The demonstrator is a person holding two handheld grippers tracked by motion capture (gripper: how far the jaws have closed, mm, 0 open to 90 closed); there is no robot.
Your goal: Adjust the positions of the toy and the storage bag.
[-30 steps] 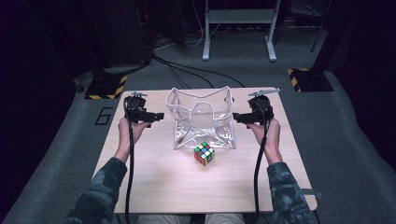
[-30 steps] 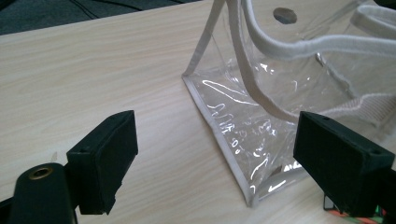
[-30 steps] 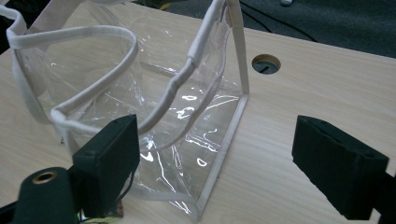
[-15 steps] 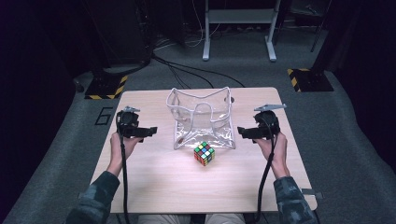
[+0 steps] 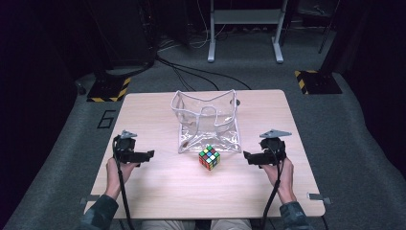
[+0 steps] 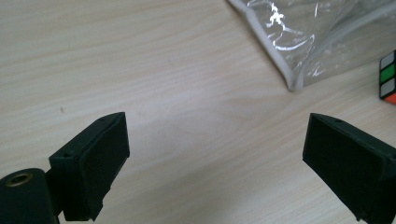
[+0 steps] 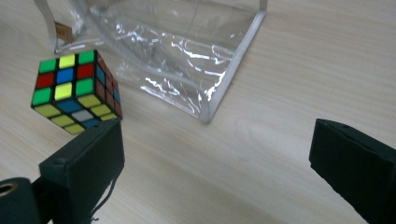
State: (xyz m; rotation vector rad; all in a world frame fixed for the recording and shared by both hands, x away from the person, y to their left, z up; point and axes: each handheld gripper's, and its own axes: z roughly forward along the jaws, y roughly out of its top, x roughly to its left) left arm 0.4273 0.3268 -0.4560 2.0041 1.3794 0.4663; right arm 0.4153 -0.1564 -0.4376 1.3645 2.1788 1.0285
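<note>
Both jaws are spread wide, nothing held. The multicoloured puzzle cube (image 5: 209, 157) may be knocked toward the wooden table's near edge — or the clear plastic pouch (image 5: 207, 121) snagged — by the right gripper (image 5: 250, 157); the left gripper (image 5: 149, 155) stands farther off.

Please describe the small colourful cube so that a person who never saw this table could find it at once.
Look at the light wooden table and find the clear plastic bag standing open near its middle. Just in front of the bag's near edge sits the puzzle cube. Its faces are grids of green, yellow, red, blue and white squares, the only multicoloured thing there.
</note>
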